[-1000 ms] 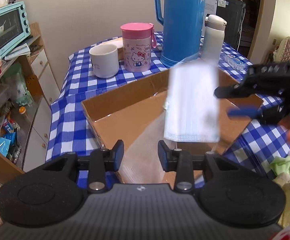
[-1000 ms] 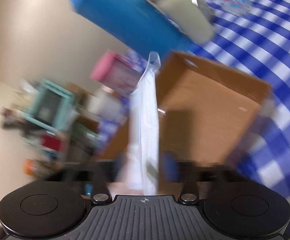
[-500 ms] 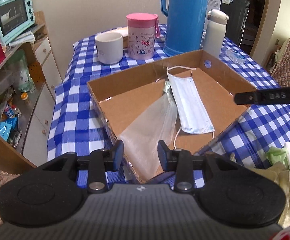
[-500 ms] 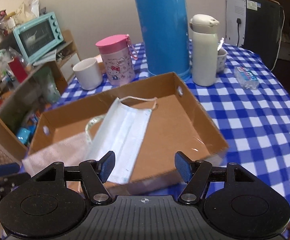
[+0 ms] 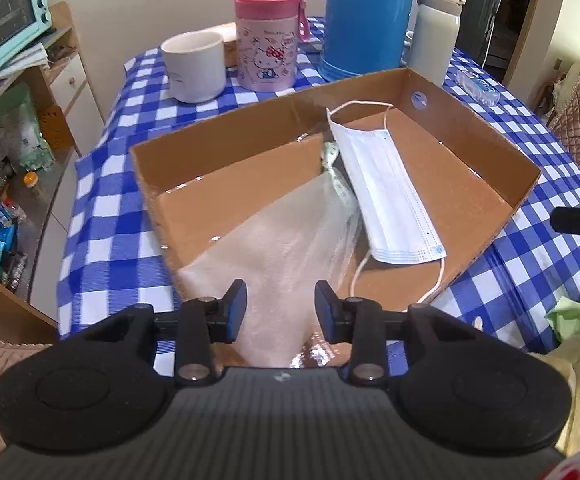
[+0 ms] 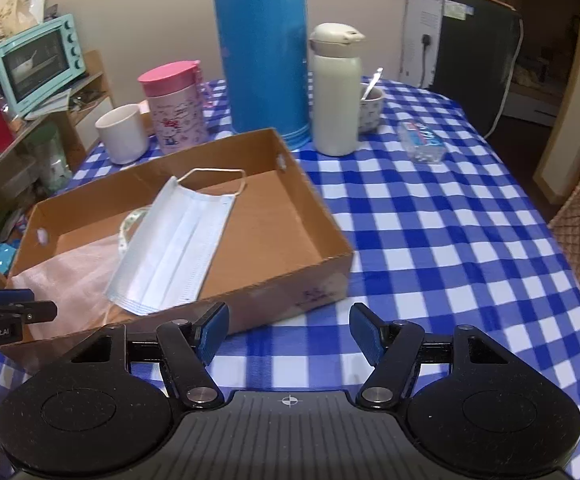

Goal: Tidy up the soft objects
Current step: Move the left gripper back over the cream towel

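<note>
On the blue-checked surface (image 6: 430, 240) sits an open cardboard box (image 5: 470, 128) holding a translucent mesh bag (image 5: 286, 248) and a face mask (image 5: 386, 196) lying beside it, while the left gripper (image 5: 281, 312) and right gripper (image 6: 289, 332) hover spread and empty.

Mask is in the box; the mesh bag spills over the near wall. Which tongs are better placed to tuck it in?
Left. The left tongs hang open right over the mesh bag at the cardboard box wall. The right tongs are open over bare tablecloth, beside the box.
</note>
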Demonstrator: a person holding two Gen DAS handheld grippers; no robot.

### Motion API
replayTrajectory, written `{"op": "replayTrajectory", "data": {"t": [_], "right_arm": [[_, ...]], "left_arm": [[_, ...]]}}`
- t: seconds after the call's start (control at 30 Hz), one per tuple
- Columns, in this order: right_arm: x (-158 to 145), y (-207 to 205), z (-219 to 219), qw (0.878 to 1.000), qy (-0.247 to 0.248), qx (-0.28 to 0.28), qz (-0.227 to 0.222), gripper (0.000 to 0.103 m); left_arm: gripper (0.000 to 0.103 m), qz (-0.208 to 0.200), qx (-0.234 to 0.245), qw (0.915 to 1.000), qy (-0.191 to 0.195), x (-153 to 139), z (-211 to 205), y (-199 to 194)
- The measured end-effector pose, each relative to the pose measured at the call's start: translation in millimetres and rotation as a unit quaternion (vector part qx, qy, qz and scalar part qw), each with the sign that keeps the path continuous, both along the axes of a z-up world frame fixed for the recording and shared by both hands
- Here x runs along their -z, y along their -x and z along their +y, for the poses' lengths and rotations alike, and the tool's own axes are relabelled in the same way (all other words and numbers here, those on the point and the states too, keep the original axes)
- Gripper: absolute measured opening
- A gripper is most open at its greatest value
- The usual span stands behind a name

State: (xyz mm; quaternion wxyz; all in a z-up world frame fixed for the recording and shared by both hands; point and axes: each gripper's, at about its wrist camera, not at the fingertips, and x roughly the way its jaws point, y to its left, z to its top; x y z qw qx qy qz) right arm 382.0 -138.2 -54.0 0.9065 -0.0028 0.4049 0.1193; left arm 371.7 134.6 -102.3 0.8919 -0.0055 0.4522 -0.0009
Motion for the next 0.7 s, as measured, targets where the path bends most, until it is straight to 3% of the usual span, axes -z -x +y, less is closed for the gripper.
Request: {"op": "replayTrajectory", "data": {"t": [0.2,0.33,0.5,0.7], "right_arm": [[-12,17,-17,0.999,0.016,0.0,-0.033,0.067],[-21,38,-42,0.999,-0.001,0.005,-0.04,0.067],[-29,67,-85,0.998,-0.044,0.03,-0.023,0.067],[-35,103,-126,0.997,-0.049,0.057,-0.005,0.067]], "left_arm": [[0.037,-0.026,-0.002,0.9996,0.013,-18,-6,15],[0.038,-0.045,-0.004,0.9989,0.009,-36,-8,35],[0.039,-0.055,0.003,0.9984,0.013,-53,-12,66],[0.041,-0.052,0.018,0.9983,0.019,-63,-26,102]]}}
